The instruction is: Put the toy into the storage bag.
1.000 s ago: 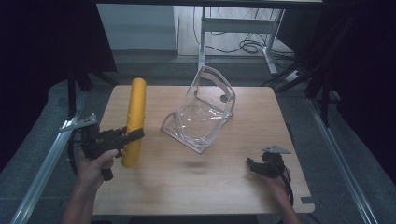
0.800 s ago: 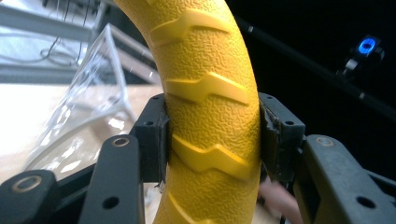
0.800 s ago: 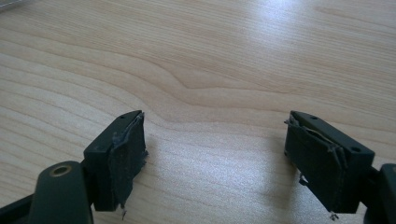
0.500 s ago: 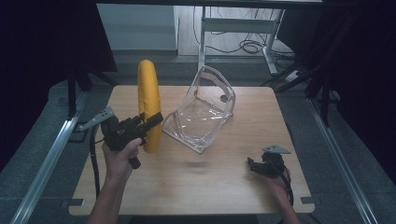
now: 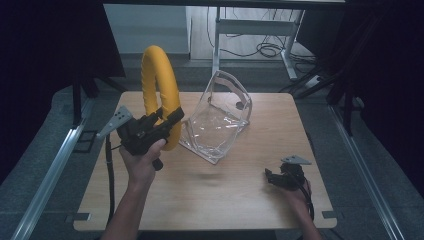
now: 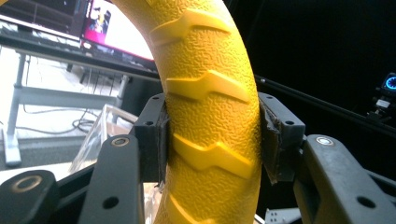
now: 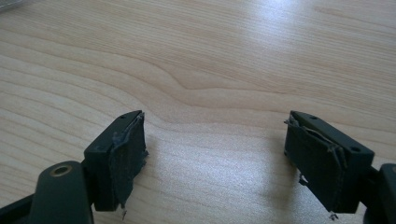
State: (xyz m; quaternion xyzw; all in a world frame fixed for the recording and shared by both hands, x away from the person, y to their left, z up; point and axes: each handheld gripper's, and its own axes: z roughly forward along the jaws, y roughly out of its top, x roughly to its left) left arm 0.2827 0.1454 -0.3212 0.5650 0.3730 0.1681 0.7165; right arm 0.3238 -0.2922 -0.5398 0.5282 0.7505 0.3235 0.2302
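Note:
A yellow ring (image 5: pixel 159 95) with a ridged, pebbled surface stands upright above the table's left half. My left gripper (image 5: pixel 169 126) is shut on its lower part. In the left gripper view both pads press the ring's (image 6: pixel 210 116) sides, and my left gripper (image 6: pixel 212 135) holds it between the jaws. A clear plastic pouch (image 5: pixel 219 120) with a looped handle lies open in the middle of the wooden table (image 5: pixel 200 200), just right of the ring. My right gripper (image 5: pixel 272 176) rests low at the table's right front; its jaws (image 7: pixel 219 158) stand wide open over bare wood with nothing between them.
Metal rails run along the floor on both sides of the table. A desk frame (image 5: pixel 250 30) with cables on the floor stands behind the table. A lit screen (image 6: pixel 116 32) shows in the background of the left gripper view.
My left gripper has lifted the yellow ring from lying flat at the table's left to standing upright, and carried it right toward the pouch. The right gripper has not moved.

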